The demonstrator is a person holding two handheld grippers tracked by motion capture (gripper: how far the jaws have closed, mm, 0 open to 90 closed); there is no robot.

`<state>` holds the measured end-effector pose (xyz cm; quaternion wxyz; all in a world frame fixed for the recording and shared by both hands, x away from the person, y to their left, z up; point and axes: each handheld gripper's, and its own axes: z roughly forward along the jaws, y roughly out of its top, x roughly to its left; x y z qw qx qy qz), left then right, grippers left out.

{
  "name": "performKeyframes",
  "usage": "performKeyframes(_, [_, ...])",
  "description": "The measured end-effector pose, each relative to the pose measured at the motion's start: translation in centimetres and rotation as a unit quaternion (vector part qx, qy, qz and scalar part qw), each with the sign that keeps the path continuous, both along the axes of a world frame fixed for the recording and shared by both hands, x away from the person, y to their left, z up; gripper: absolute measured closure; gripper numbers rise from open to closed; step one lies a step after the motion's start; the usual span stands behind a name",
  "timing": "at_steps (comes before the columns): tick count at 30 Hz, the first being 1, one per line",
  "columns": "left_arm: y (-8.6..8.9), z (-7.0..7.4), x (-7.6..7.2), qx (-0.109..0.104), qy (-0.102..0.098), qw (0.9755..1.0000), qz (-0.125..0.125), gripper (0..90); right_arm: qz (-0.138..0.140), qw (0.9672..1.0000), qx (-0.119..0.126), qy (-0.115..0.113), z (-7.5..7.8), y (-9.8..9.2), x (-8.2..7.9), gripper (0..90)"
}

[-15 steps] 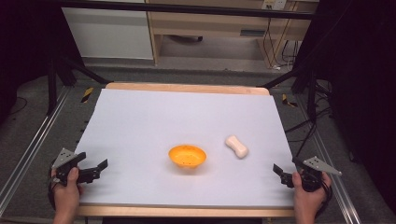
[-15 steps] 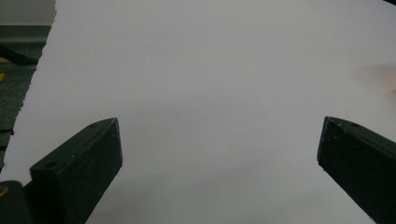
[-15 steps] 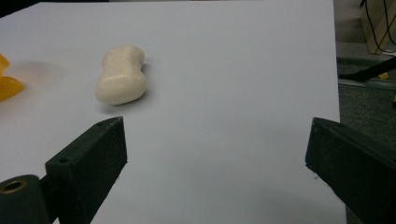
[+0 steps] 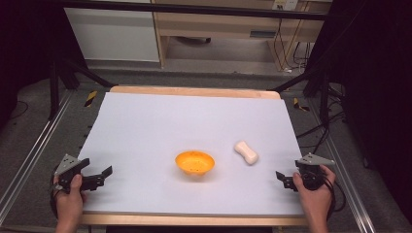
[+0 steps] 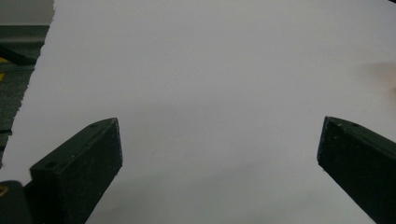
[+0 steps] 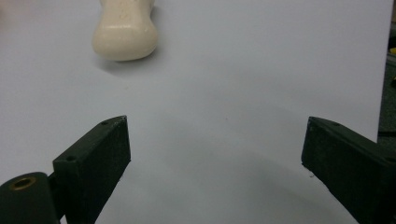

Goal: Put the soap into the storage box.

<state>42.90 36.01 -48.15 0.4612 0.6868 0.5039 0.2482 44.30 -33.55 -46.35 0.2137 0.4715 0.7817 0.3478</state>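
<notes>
An orange bowl [image 4: 195, 162] sits on the white table sheet [image 4: 184, 116], a little in front of its middle. To its right lies a cream, peanut-shaped object [image 4: 246, 152], on its side. My left gripper [image 4: 99, 175] rests at the front left edge of the sheet, held in a hand, open and empty. In the left gripper view my gripper [image 5: 219, 126] has bare white sheet between its wide jaws. My right gripper [image 4: 284, 179] is at the front right, open and empty. In the right gripper view my gripper [image 6: 215, 121] points at the cream object [image 6: 125, 32], which lies ahead and slightly left.
A wooden table edge [image 4: 194, 91] borders the sheet at the back. Metal rails [image 4: 29, 155] run along both sides of the table. Black frame legs [image 4: 53, 92] and cables [image 4: 320, 131] stand beyond the corners. A cabinet [image 4: 111, 34] is behind.
</notes>
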Motion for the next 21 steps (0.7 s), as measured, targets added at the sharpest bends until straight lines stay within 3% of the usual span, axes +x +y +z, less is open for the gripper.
performKeyframes(1, [0.0, 0.0, 0.0, -0.002, 0.001, 1.0000, 0.000, 0.0, 0.006, 0.9998, -0.007, 0.019, 0.4, 0.5, 0.5, 8.6])
performKeyframes(5, [0.0, 0.0, 0.0, -0.001, 0.002, 1.0000, 0.000, 0.0, 0.020, 0.9987, -0.030, 0.036, 0.9, 1.0, 1.2, 8.6])
performKeyframes(8, [0.1, 0.0, 0.0, -0.001, 0.001, 1.0000, -0.001, 0.0, 0.016, 0.9964, -0.043, 0.071, 1.3, 1.6, 2.2, 8.7])
performKeyframes(10, [0.0, 0.0, 0.0, -0.002, 0.002, 1.0000, -0.001, 0.0, 0.019, 0.9962, -0.049, 0.070, 1.3, 1.6, 2.4, 8.7])
performKeyframes(11, [0.0, 0.0, 0.0, -0.001, 0.002, 1.0000, -0.001, 0.0, 0.014, 0.9951, -0.045, 0.087, 1.6, 2.0, 2.8, 8.7])
performKeyframes(21, [0.0, 0.0, 0.0, -0.002, 0.002, 1.0000, -0.001, 0.0, 0.015, 0.9912, -0.066, 0.114, 2.4, 3.5, 4.5, 8.7])
